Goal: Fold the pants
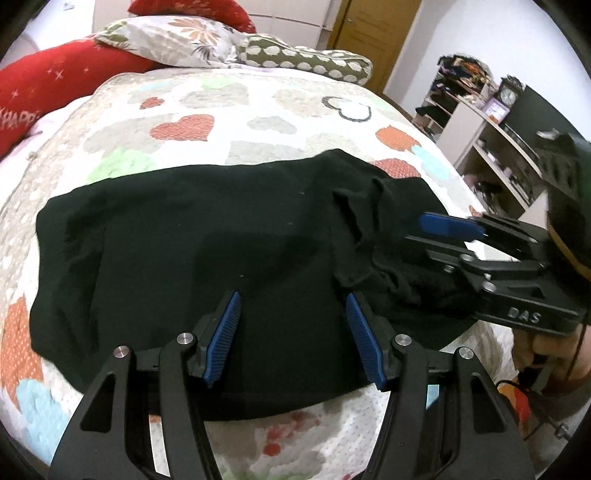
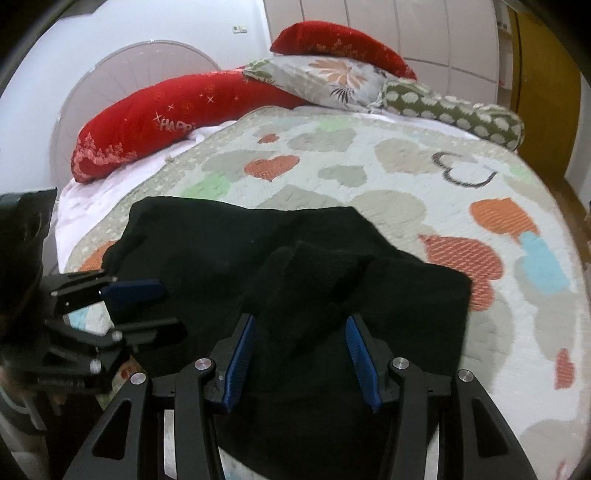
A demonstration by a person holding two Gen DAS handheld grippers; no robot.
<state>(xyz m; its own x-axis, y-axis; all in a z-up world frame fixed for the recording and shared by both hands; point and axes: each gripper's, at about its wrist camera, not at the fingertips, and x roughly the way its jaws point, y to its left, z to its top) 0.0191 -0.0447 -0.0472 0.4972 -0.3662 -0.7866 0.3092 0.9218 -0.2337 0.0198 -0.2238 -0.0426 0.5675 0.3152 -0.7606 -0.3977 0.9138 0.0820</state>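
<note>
The black pants (image 1: 192,243) lie folded into a broad bundle on the heart-patterned bedspread (image 1: 207,107). My left gripper (image 1: 293,301) is open just above the pants' near edge, with nothing between its blue pads. My right gripper (image 2: 300,326) is open too, hovering over a raised rumpled fold of the pants (image 2: 314,266). In the left wrist view the right gripper (image 1: 436,236) comes in from the right, over the bunched right end of the pants. In the right wrist view the left gripper (image 2: 147,306) shows at the left edge of the pants.
Red cushions (image 2: 155,114), a floral pillow (image 2: 332,81) and a spotted bolster (image 2: 454,110) line the head of the bed. Shelves with clutter (image 1: 491,133) stand to the right of the bed. A wooden door (image 1: 373,29) is behind.
</note>
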